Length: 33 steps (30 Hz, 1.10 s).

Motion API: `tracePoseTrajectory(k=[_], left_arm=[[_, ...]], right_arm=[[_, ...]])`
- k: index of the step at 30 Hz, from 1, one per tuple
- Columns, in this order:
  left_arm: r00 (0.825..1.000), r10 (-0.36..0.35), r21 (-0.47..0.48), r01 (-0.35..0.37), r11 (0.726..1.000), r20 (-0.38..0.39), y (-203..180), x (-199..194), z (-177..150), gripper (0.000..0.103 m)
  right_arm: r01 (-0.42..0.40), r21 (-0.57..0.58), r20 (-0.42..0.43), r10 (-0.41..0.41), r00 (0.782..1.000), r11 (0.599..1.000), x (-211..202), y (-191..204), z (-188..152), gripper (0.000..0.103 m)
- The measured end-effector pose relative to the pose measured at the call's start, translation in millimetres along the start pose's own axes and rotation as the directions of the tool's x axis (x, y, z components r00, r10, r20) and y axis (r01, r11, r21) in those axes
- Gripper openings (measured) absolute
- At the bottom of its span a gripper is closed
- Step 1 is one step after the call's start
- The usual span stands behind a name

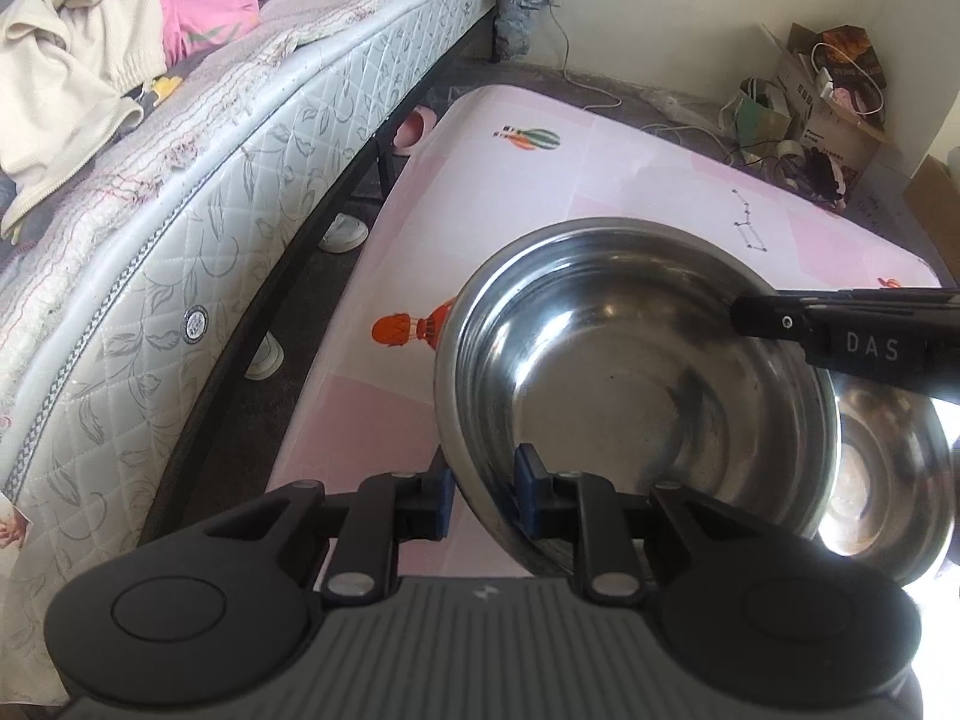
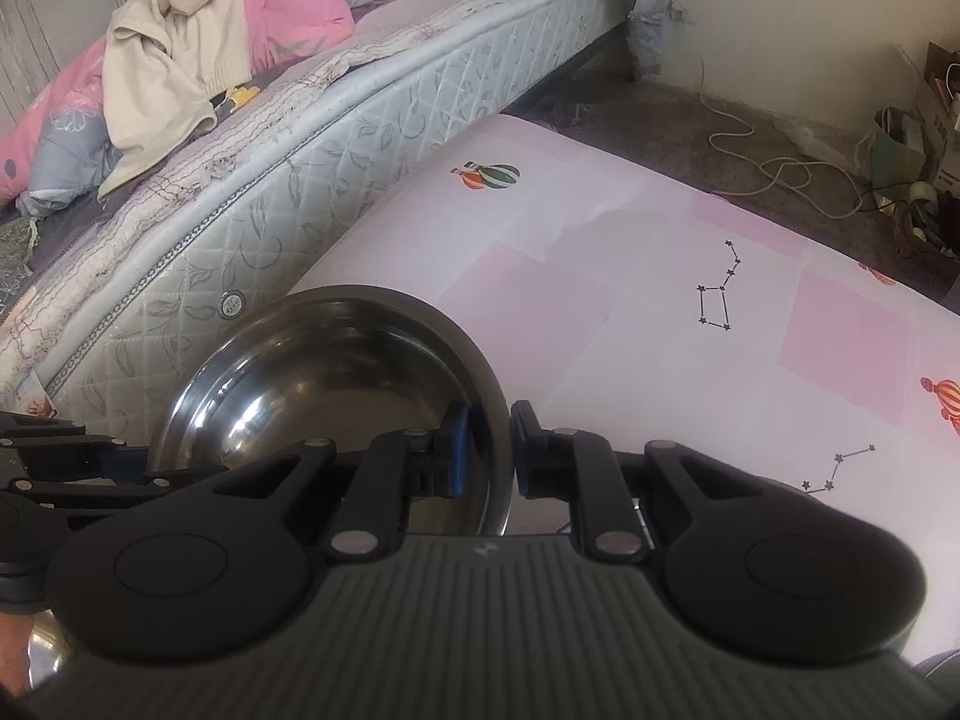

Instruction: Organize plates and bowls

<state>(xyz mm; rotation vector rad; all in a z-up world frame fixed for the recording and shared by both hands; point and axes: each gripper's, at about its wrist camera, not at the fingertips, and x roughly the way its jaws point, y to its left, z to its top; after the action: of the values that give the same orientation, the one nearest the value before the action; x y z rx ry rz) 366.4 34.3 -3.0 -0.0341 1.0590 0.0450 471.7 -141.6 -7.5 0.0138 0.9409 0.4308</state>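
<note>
A wide steel bowl (image 1: 630, 390) hangs tilted a little above the pink patterned tabletop (image 1: 540, 180). My left gripper (image 1: 486, 495) is shut on its near rim, one blue pad inside and one outside. From the right, my right gripper (image 1: 744, 315) clamps the opposite rim. In the right wrist view the same steel bowl (image 2: 312, 384) fills the lower left, with my right gripper (image 2: 491, 450) shut on its right rim and my left gripper (image 2: 90, 456) at its left side. A second steel bowl (image 1: 888, 468) sits below and to the right.
A bed with a quilted mattress (image 1: 210, 210) and piled clothes runs along the left of the table. Shoes (image 1: 342, 234) lie on the floor under it. Boxes, bags and cables (image 1: 828, 102) clutter the far right corner by the wall.
</note>
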Motion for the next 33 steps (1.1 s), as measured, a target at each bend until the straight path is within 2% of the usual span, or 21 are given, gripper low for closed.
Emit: tracePoseTrajectory(k=[10, 19, 27, 33], left_arm=[[0.994, -0.089, 0.070, 0.084, 0.994, 0.059, -37, -37, 3, 0.022], [0.988, -0.155, 0.146, 0.150, 0.978, 0.019, -97, -30, -2, 0.022], [0.986, -0.164, 0.152, 0.168, 0.974, -0.039, -128, -3, -11, 0.022], [0.989, -0.138, 0.176, 0.144, 0.974, -0.044, -136, 6, -18, 0.024]], right_arm=[[0.018, 0.068, 0.035, -0.021, 0.999, 0.997, -57, -28, -10, 0.014], [0.091, 0.117, 0.036, -0.096, 0.995, 0.989, -104, -82, -48, 0.014], [0.149, 0.162, -0.004, -0.150, 0.989, 0.975, -101, -121, -73, 0.015], [0.163, 0.167, -0.024, -0.162, 0.987, 0.972, -88, -130, -83, 0.016]])
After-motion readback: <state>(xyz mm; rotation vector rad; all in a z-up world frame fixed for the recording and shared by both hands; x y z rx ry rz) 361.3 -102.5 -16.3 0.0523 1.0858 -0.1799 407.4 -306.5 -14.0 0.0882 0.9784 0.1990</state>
